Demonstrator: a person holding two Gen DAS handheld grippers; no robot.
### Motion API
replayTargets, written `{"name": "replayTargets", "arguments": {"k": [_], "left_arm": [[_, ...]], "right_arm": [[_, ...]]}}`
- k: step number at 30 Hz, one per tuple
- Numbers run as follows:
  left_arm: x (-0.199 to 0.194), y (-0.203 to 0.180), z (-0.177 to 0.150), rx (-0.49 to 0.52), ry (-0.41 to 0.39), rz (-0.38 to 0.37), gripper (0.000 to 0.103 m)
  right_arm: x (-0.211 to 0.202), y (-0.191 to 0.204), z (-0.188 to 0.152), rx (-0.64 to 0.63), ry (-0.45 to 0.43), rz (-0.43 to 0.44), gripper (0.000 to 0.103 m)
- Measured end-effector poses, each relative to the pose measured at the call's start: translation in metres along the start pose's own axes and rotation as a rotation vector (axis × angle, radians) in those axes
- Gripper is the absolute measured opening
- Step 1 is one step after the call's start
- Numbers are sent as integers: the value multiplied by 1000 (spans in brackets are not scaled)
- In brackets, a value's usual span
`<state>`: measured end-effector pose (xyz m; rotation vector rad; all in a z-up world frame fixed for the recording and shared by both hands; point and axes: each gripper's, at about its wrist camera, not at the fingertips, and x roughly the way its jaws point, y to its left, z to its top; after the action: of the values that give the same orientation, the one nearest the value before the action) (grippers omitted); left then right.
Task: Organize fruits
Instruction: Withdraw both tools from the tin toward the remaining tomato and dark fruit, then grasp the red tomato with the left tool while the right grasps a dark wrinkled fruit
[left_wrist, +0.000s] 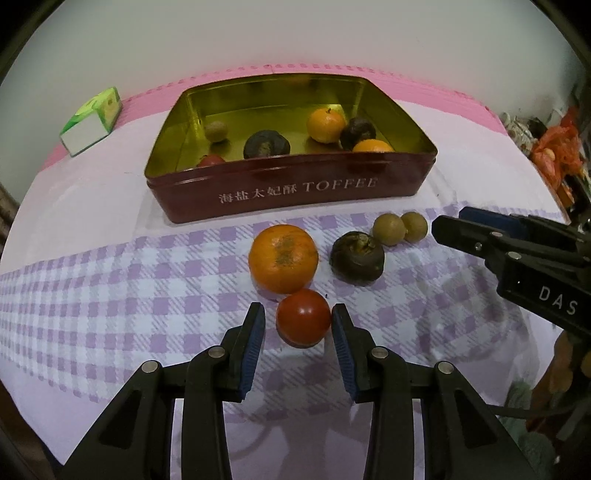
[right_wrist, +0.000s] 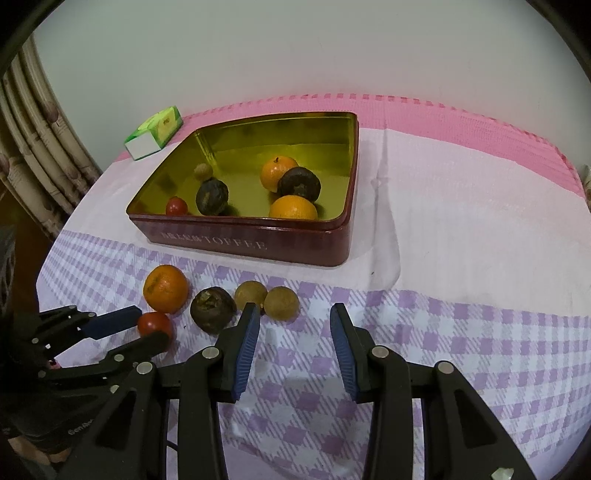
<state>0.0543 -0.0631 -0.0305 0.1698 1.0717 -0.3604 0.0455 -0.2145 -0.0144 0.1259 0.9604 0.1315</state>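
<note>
**pip_42:** Where's the left gripper at with the fruit?

**tinlid:** It's pointing down at the small red tomato on the checked cloth covering the surface. The jaws are apart with the tomato sitting between them. One pad looks like it's touching its side and there's a gap at the other, so it isn't clamped.

**pip_42:** And the right gripper?

**tinlid:** Its jaws are apart too, with nothing in them. It's hanging over the cloth just in front of two little tan fruits.

**pip_42:** What about the rest?

**tinlid:** A loose orange is right behind the tomato, with a dark fruit beside it. The red toffee tin behind them holds two oranges, two dark fruits, a tan one and another tomato.
</note>
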Motion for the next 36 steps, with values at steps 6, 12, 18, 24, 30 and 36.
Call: {"name": "replayTargets", "arguments": {"k": [6, 12, 18, 24, 30, 36], "left_arm": [[9, -1, 2, -3, 13, -4, 39], [8, 1, 2, -3, 7, -12, 32], [5, 6, -1, -8, 4, -11, 32], [2, 15, -3, -25, 0, 5, 32], [1, 33, -7, -58, 2, 22, 32], [1, 43, -6, -80, -2, 32, 32]], "right_arm": [[4, -1, -1, 6, 12, 3, 38], [5, 0, -3, 1, 16, 8, 38], [8, 11, -6, -20, 27, 23, 38], [10, 24, -9, -45, 34, 34, 38], [14, 37, -11, -71, 46, 51, 38], [22, 46, -12, -86, 61, 64, 38]]}}
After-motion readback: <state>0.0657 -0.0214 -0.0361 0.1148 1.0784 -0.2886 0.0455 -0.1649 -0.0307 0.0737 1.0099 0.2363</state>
